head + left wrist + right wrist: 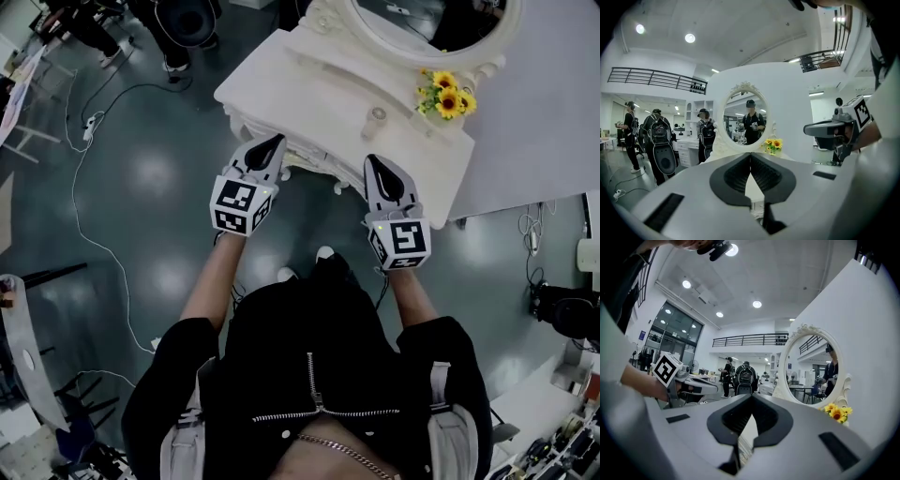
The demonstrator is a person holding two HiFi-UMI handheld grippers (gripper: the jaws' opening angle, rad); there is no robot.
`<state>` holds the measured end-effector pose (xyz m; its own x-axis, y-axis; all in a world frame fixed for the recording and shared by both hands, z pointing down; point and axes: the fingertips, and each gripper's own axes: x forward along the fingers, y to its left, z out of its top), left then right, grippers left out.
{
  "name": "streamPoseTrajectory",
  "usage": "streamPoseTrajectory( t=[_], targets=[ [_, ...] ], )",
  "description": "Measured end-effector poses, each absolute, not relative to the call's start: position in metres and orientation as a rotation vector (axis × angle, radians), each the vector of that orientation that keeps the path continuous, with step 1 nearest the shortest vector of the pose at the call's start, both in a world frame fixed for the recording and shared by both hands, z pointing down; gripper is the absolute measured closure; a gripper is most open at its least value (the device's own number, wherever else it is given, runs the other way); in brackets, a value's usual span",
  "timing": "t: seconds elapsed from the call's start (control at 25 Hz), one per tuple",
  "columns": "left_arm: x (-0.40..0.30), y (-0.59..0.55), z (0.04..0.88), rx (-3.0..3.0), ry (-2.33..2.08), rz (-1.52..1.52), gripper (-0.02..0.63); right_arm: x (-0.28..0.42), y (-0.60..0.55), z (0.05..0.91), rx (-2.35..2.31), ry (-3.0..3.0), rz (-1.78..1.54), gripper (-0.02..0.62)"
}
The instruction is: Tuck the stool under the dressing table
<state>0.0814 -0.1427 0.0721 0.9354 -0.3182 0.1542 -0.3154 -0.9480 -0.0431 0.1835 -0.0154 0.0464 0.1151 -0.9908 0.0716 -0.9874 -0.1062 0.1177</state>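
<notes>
Left gripper (270,142) jaws pressed together, nothing between them. Right gripper (378,161) likewise closed, empty. Both held at near edge of dressing table (309,89); contact unclear. Stool not in view, none on floor (169,187) by person's feet. Judged already tucked beneath tabletop, hidden there. Farther back, sunflowers (448,97) right, mirror (412,28) beyond. Task looks finished or nearly; little left.

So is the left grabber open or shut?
Shut. In its own view, the left gripper has its two jaws touching at the tips, with nothing held between them.
</notes>
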Motion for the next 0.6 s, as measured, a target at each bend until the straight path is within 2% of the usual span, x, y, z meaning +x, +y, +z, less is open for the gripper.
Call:
streamPoseTrajectory(
  t=[0.6],
  targets=[
    [0.072,-0.129,0.075,-3.097,0.495,-0.225,0.584,0.183,-0.003,0.049,2.263,-1.975,-0.017,0.592]
  ],
)
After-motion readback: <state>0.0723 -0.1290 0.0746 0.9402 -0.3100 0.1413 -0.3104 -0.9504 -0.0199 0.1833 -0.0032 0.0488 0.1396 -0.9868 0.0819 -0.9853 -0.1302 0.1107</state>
